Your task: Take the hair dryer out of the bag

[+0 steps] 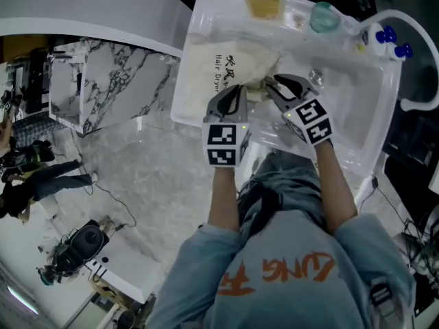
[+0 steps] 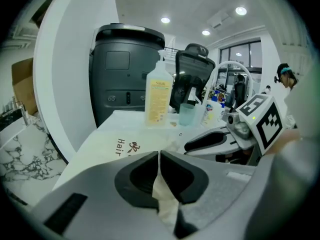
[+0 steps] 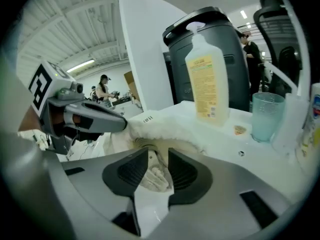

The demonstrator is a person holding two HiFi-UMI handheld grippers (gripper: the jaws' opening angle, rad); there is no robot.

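bag (image 1: 223,64) opening faces me; my left gripper (image 1: 236,89) pinches its cloth, right gripper (image 1: 278,82) jaws parted round a fold, hair dryer (image 3: 143,143) likely just beyond.

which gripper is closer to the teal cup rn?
Right. The right gripper sits at the mouth of the bag, just below-left of the teal cup in the head view; the left gripper, pinching the bag's cloth, is further left.

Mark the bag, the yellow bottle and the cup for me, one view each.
bag (image 1: 202,67), head view, on the cloth left of the lettering.
bottle (image 2: 158,101), left gripper view, on its yellow label.
cup (image 3: 268,118), right gripper view, on its side wall.
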